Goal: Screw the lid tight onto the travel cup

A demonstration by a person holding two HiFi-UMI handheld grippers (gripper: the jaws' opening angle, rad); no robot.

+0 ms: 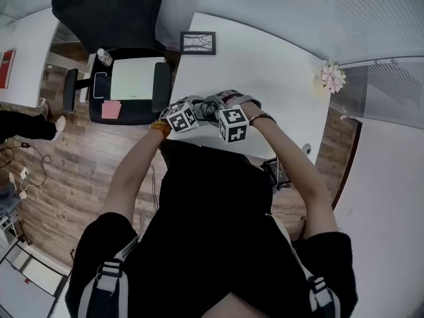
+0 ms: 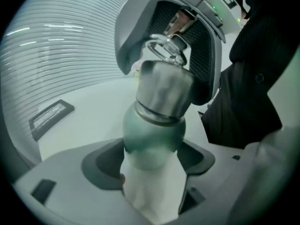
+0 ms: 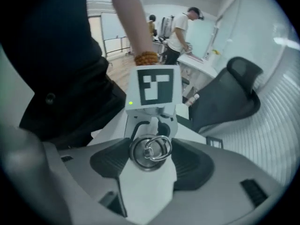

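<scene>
- One travel cup (image 2: 154, 130) sits in the left claw (image 2: 152, 165), whose jaws are clenched on its green body, presumably to stop it turning.
- Its steel lid (image 2: 164, 88) projects beyond that claw's tips, seated on the cup mouth.
- Opposite, the right claw (image 3: 151, 153) grasps the lid end-on, ring (image 3: 157, 148) facing it, likely to twist it tight.

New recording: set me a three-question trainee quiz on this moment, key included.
1. True or false: the left gripper holds the travel cup by its green body.
2. What sits on top of the lid? A) a metal ring B) a straw C) a button
3. Fill in: the right gripper has its jaws on the ____.
Key: 1 true; 2 A; 3 lid.
</scene>
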